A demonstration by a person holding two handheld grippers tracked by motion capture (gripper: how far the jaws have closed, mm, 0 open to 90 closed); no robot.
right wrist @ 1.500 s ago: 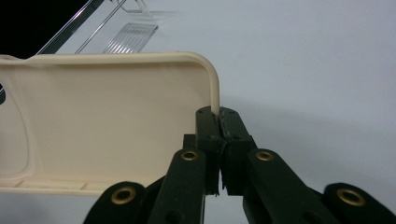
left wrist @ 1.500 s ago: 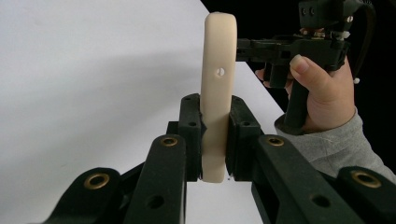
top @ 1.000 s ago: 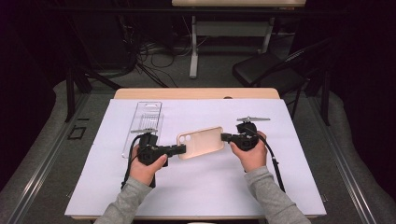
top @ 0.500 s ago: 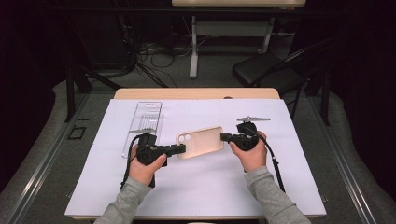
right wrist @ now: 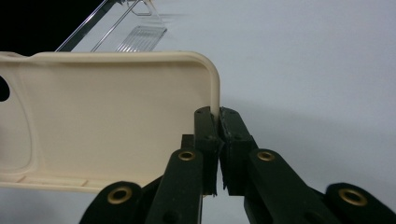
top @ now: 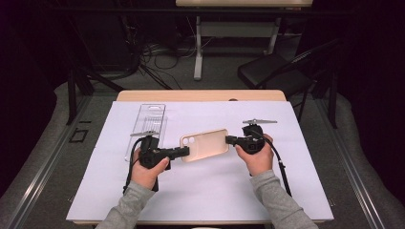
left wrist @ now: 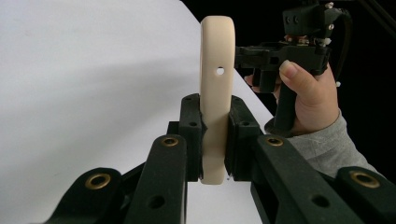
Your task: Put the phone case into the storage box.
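Note:
A cream phone case (top: pixel 205 144) hangs over the white table cover, held from both ends. My left gripper (top: pixel 185 151) is shut on its camera-hole end; in the left gripper view the case (left wrist: pixel 216 88) stands on edge between the jaws of the left gripper (left wrist: pixel 215 133). My right gripper (top: pixel 229 140) is shut on the case's other end. In the right gripper view the right gripper (right wrist: pixel 217 135) pinches the side wall of the case (right wrist: pixel 102 116), whose open inside faces the camera.
A clear plastic package (top: pixel 147 128) lies flat on the white cover (top: pixel 210 191) behind the left hand, also showing as the package (right wrist: pixel 126 28) at the top of the right gripper view. A wooden table edge (top: pixel 200 95) runs along the back.

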